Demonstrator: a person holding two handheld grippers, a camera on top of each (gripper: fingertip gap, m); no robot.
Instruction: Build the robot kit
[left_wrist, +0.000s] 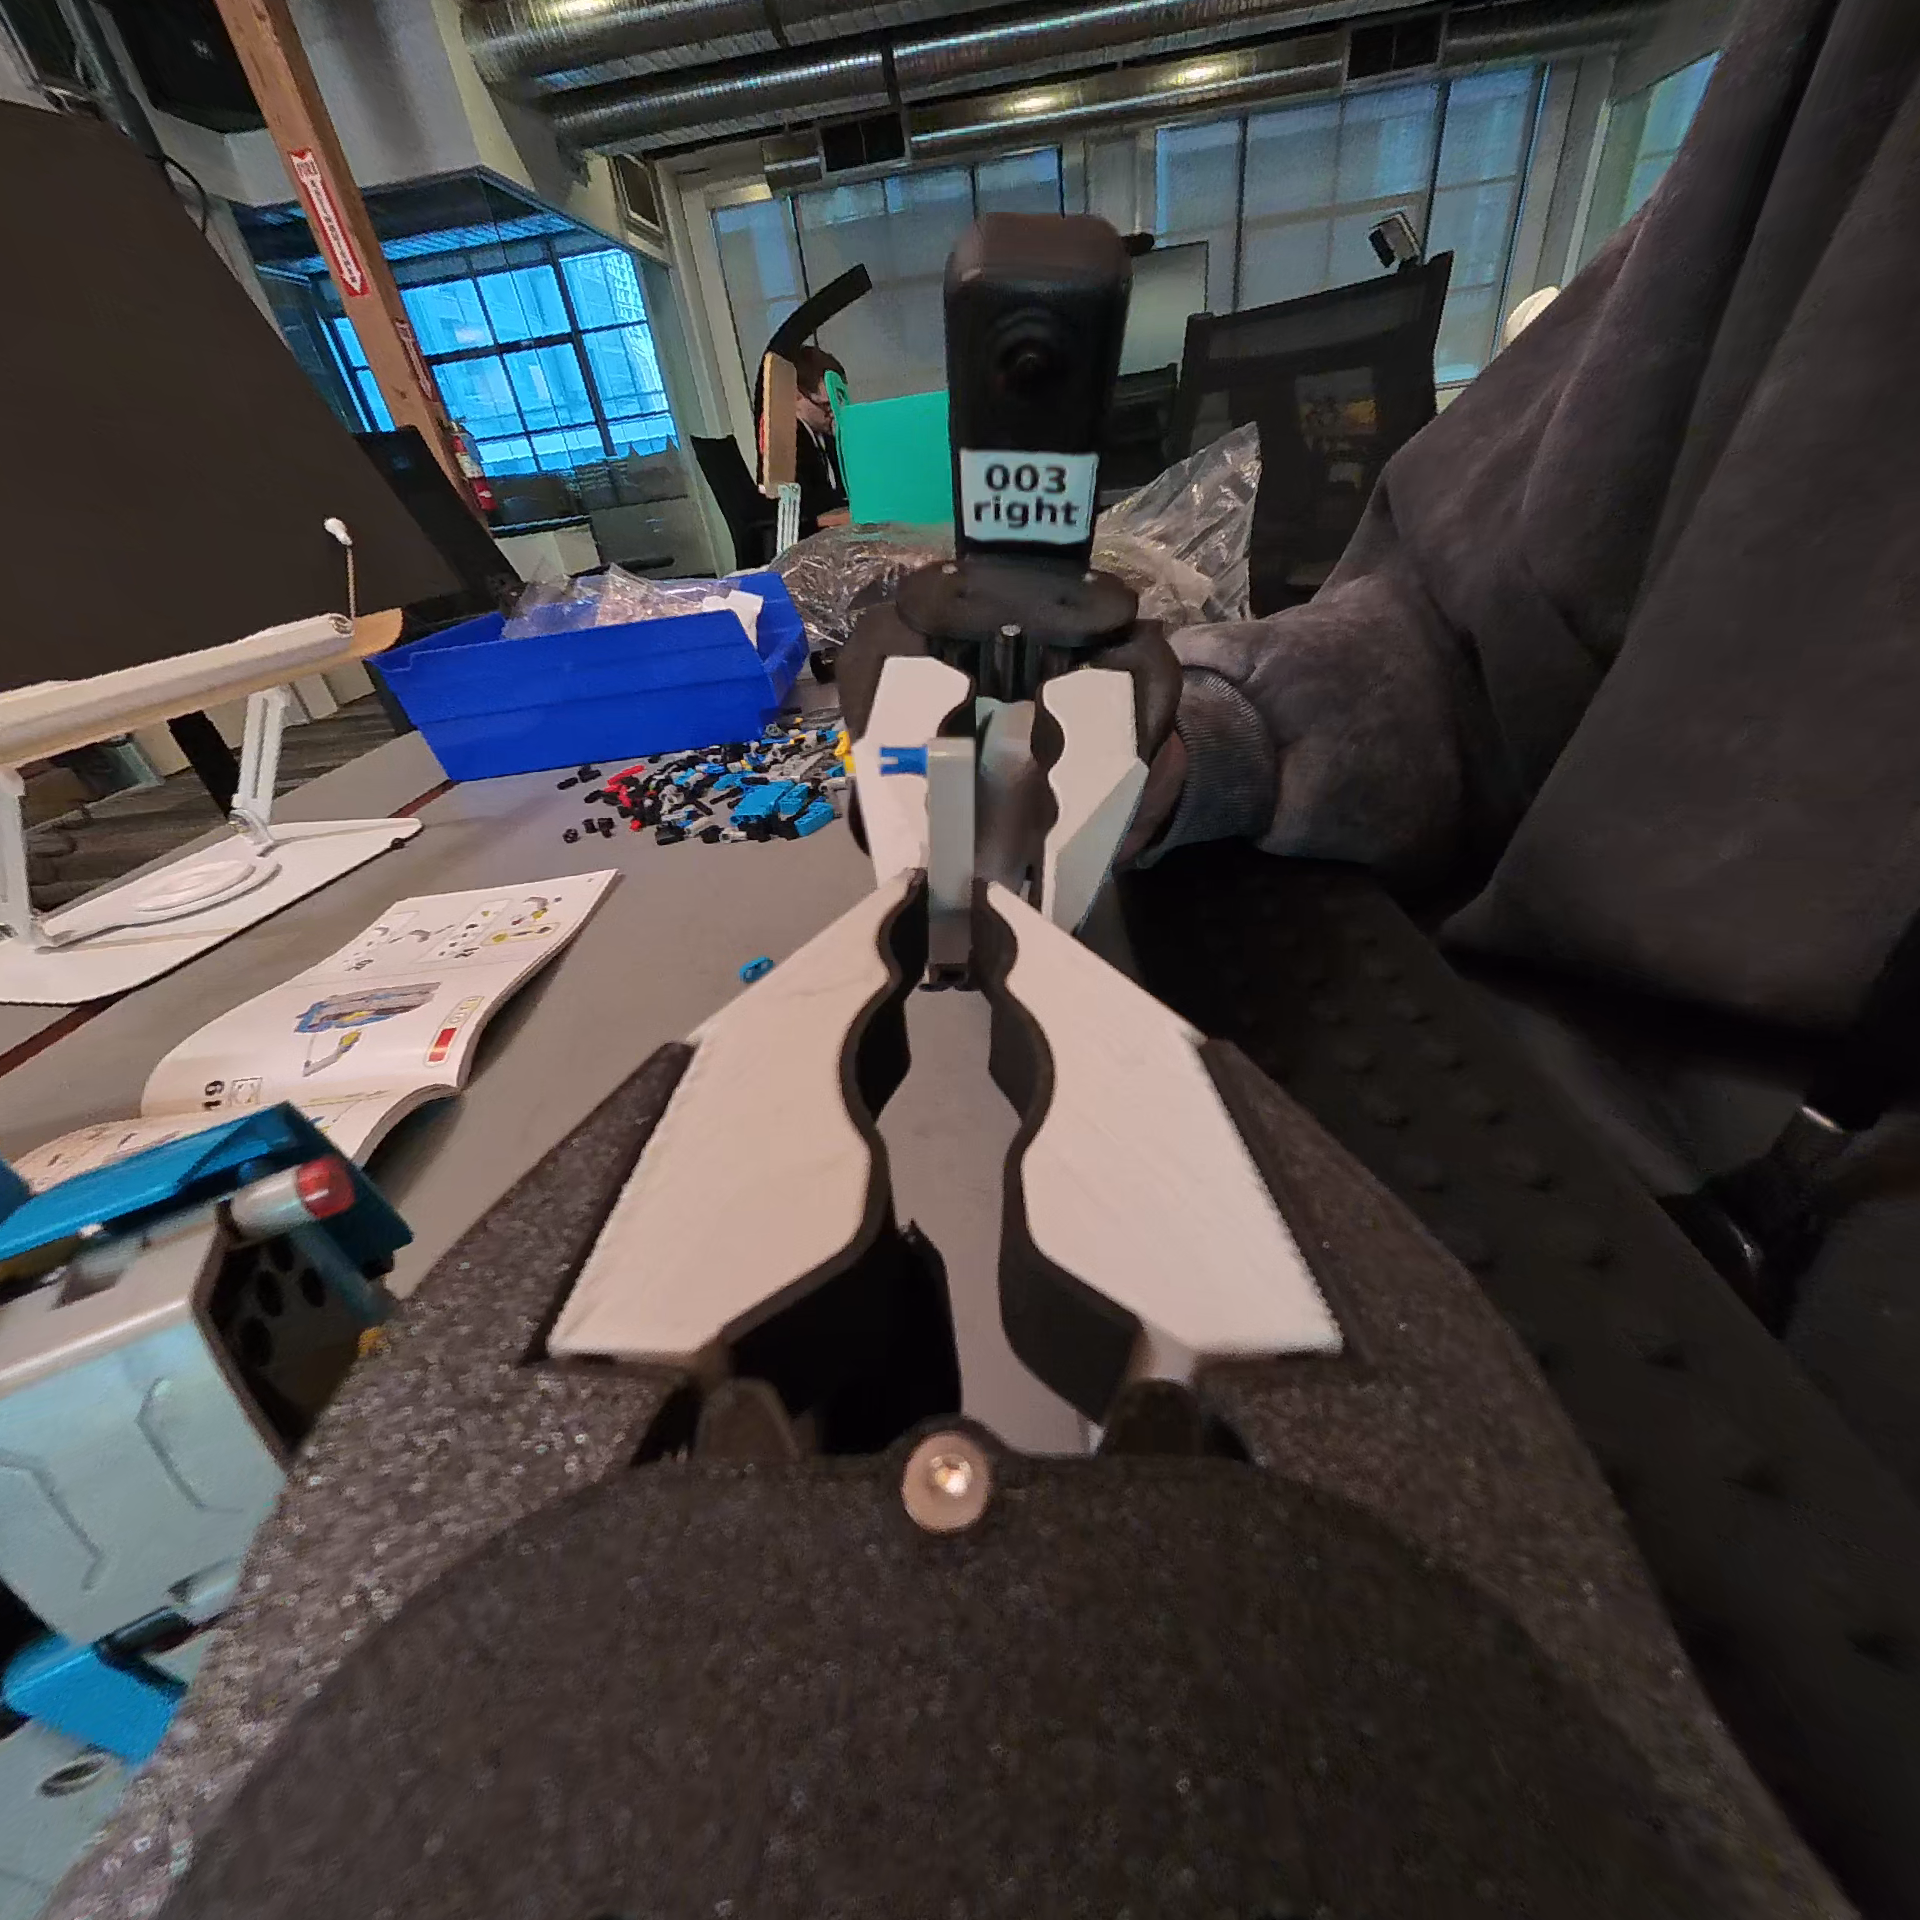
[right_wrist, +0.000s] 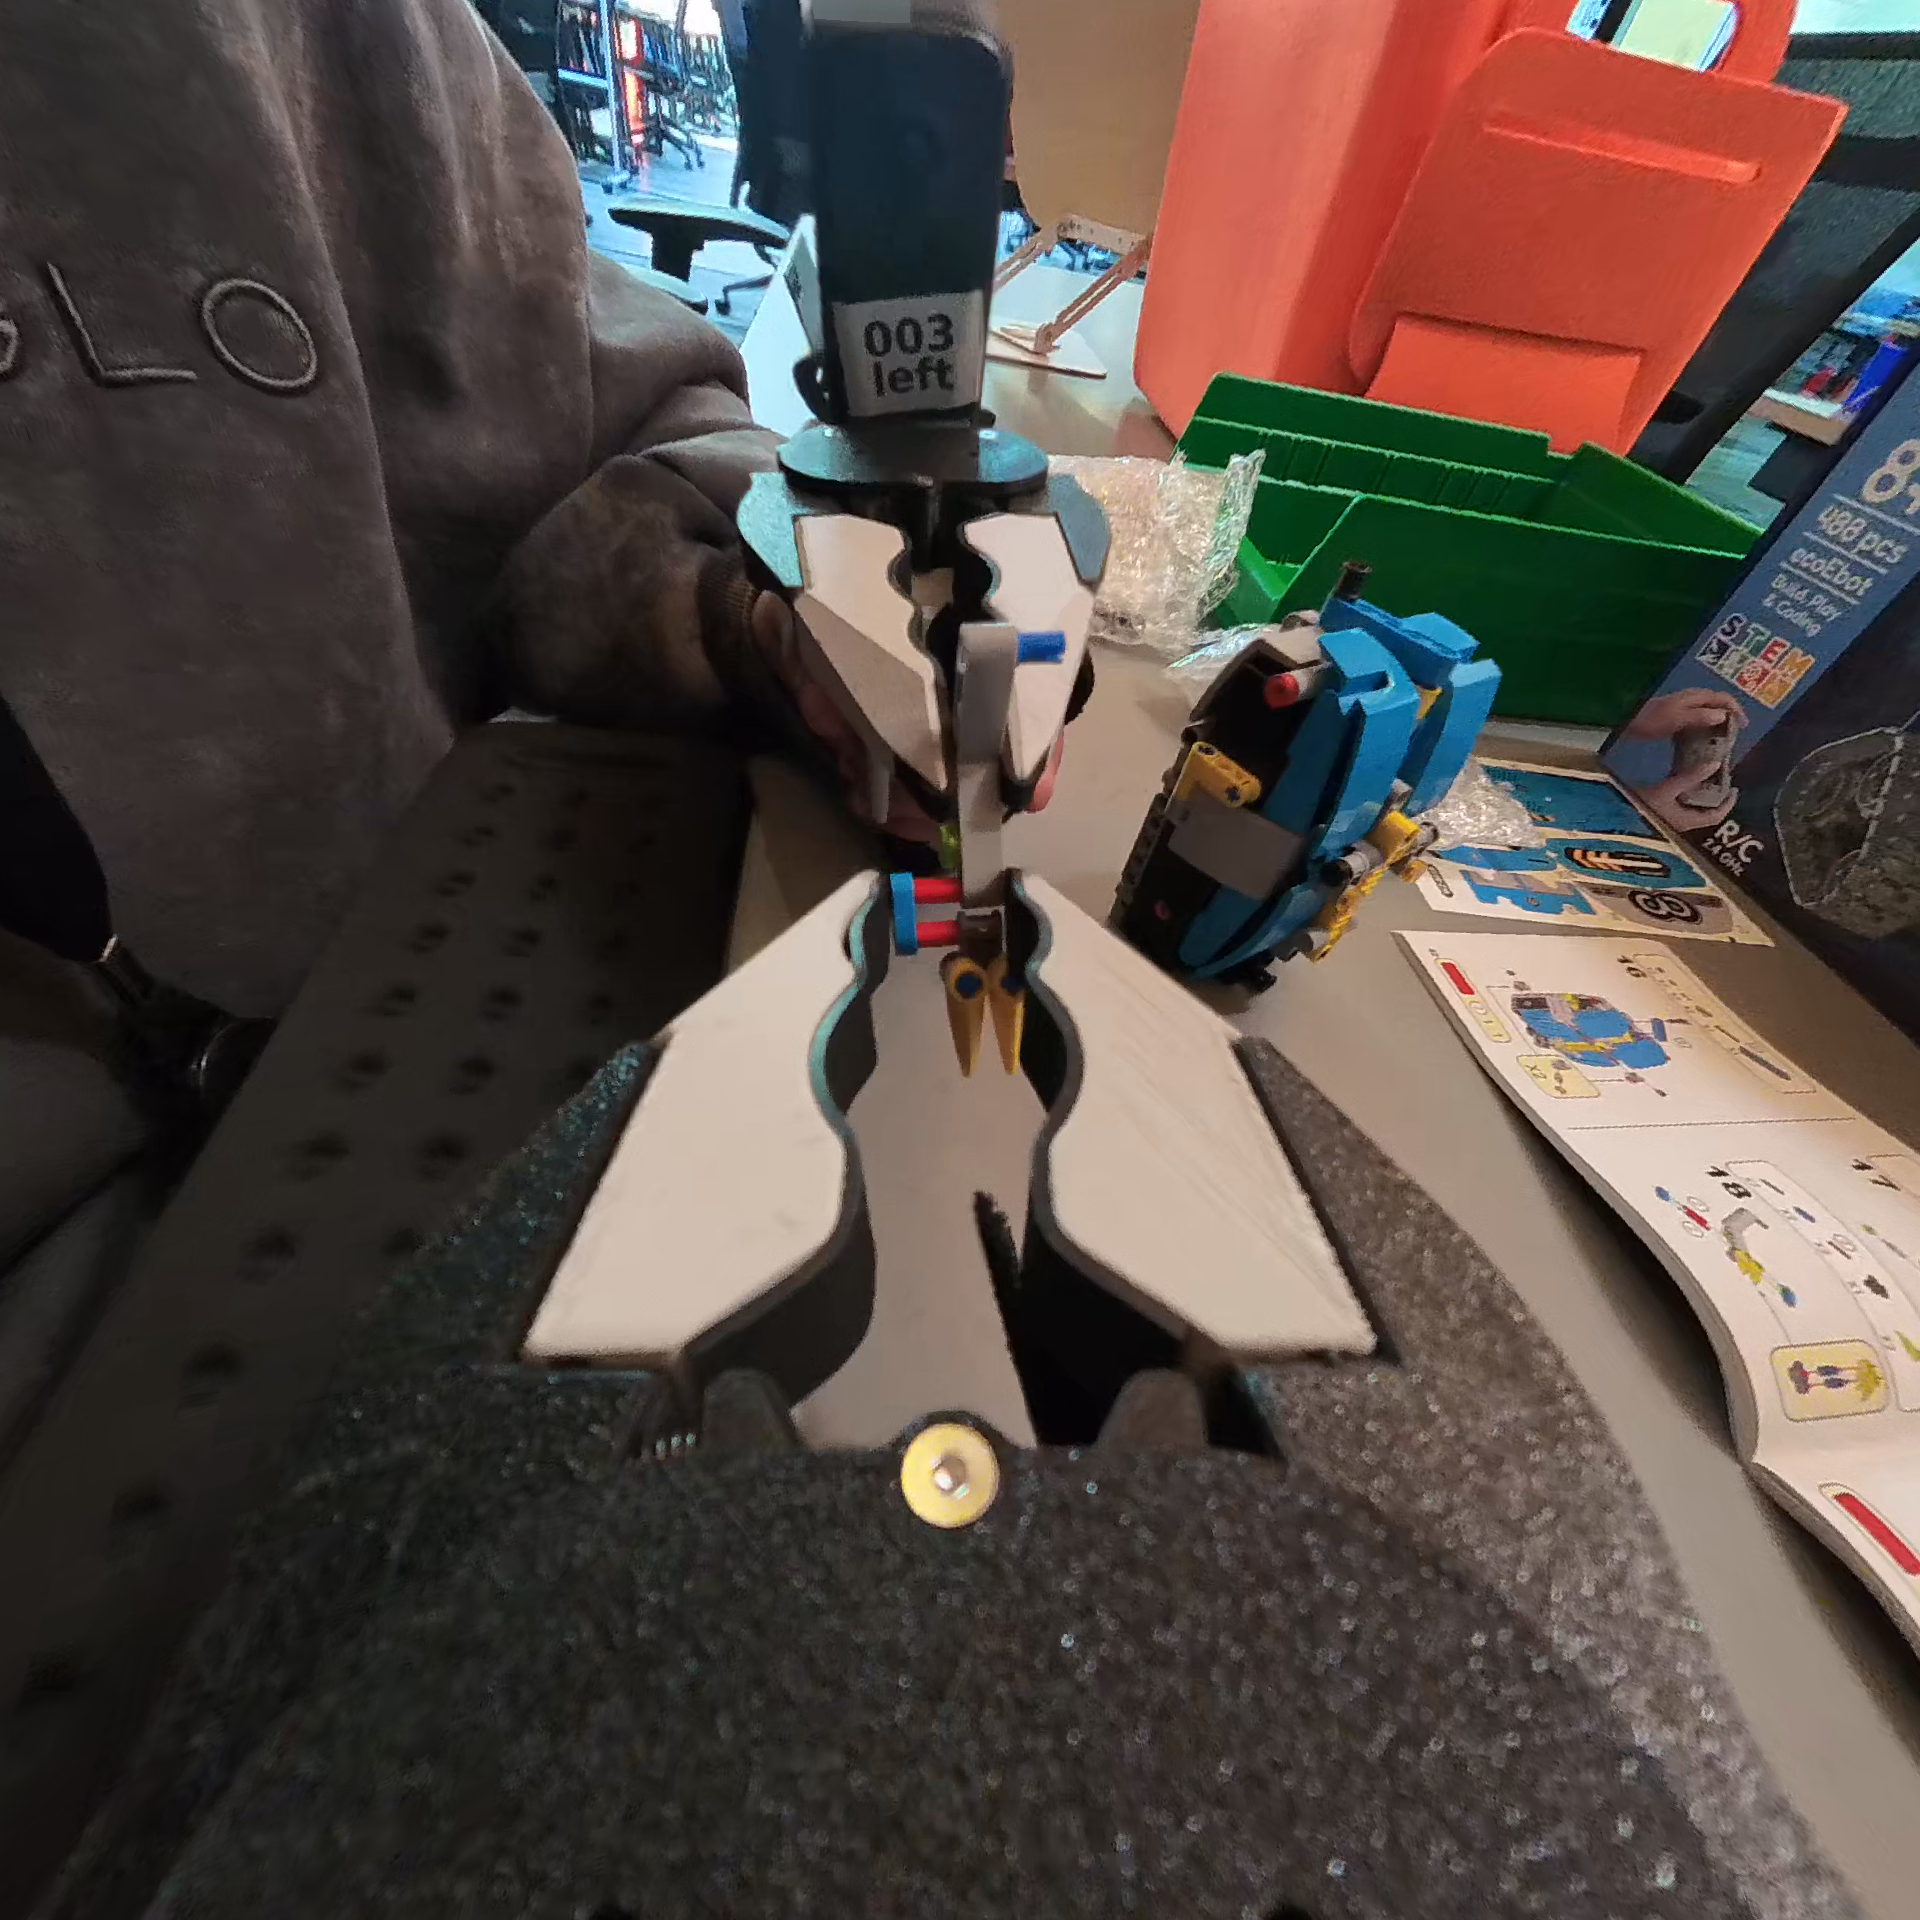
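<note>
Grey table (left_wrist: 665, 935), claws (left_wrist: 948, 940) sharing beam (left_wrist: 951, 821)

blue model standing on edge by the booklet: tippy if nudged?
Probably. The blue model stands tilted on a narrow edge on the table, so a side push likely topples it. It looks built from snapped bricks; pieces may pop off. Likely light.

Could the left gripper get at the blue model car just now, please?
Probably not yet: the left gripper is shut on the grey beam, shared with the right gripper. The path to the blue model car looks free.
</note>
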